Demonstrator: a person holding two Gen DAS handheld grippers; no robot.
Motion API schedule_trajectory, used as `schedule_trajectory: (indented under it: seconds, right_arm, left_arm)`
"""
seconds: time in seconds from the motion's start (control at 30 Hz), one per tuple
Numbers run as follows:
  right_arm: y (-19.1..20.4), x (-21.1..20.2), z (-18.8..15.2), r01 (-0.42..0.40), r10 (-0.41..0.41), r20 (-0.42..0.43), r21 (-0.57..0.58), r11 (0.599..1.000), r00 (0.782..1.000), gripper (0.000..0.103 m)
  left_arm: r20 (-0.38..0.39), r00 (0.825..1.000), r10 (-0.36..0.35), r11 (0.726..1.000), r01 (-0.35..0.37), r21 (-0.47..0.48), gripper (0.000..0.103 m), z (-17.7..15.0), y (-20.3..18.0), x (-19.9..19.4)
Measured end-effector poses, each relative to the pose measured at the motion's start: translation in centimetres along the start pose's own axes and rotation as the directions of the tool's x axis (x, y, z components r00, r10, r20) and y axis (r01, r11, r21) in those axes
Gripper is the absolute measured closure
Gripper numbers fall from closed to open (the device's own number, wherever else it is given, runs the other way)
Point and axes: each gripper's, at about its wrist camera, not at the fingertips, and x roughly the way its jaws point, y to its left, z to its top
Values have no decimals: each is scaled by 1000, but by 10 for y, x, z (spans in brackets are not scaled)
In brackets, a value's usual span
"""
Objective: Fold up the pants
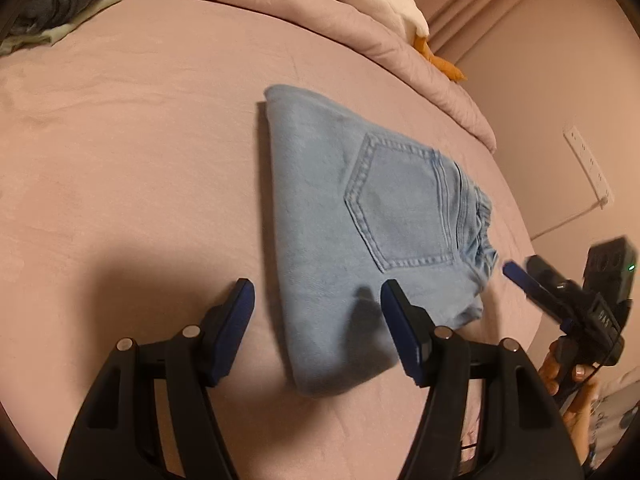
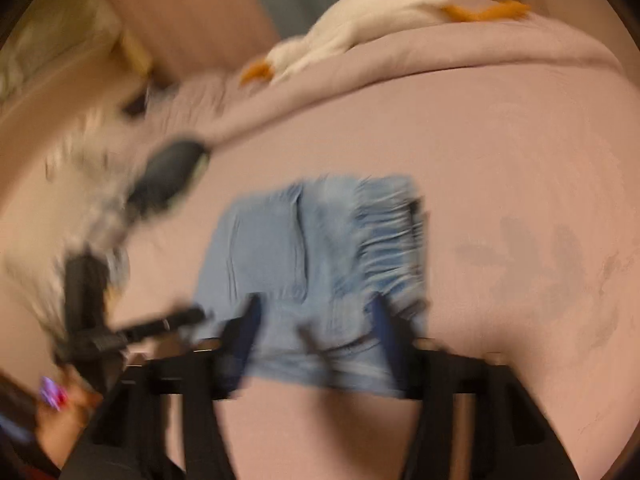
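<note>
My folded jeans lie lengthwise away from me, waistband right, on the pink bed. Both my left gripper and right gripper are spread, gripping nothing.

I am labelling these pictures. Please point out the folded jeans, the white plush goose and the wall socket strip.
folded jeans (image 1: 396, 204): left wrist view, on the back pocket.
white plush goose (image 2: 360, 28): right wrist view, on its body.
wall socket strip (image 1: 588, 166): left wrist view, mid-strip.

Bare sheet left of jeans; comforter blocks beyond.
</note>
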Motion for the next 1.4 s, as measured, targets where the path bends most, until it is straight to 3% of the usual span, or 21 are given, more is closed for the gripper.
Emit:
schedule_trajectory:
  seconds: [0.03, 0.2, 0.3, 0.37, 0.53, 0.67, 0.93, 1.2, 1.3, 1.4]
  right_arm:
    - [-13, -5, 1, -8, 6, 24, 69, 998, 1000, 25]
    - [-72, 1, -2, -62, 57, 22, 329, 942, 998, 24]
    - [-84, 10, -3, -102, 108, 8, 401, 911, 994, 19]
    - [-88, 23, -4, -141, 166, -19, 438, 888, 986, 9]
    - [-69, 41, 13, -91, 136, -107, 349, 933, 985, 6]
    - [-54, 61, 27, -99, 149, -167, 278, 955, 975, 5]
    - [-42, 91, 47, -110, 145, -187, 183, 977, 972, 3]
    - [-48, 89, 47, -154, 185, -156, 192, 969, 970, 3]
    - [-44, 91, 48, -141, 169, -145, 180, 973, 975, 7]
    - [-43, 89, 48, -106, 131, -135, 177, 979, 982, 24]
  left_arm:
    - [1, 1000, -6, 1000, 6, -16, 38, 2, 3, 1]
    - [2, 999, -46, 995, 46, -84, 38, 11, 13, 9]
    - [-10, 994, -109, 984, 107, -140, 32, 21, 17, 19]
    - [-21, 989, -143, 978, 138, -158, 26, 28, 17, 25]
    - [-37, 985, -170, 973, 162, -165, 25, 41, 15, 33]
    - [-57, 980, -193, 973, 183, -137, 25, 50, 9, 45]
    - [-71, 979, -191, 979, 185, -85, 25, 64, 0, 59]
    - [-60, 977, -203, 978, 198, -72, 26, 71, 0, 67]
    - [-50, 979, -197, 978, 193, -75, 32, 71, -1, 68]
    - [-38, 985, -166, 984, 163, -74, 50, 70, 2, 65]
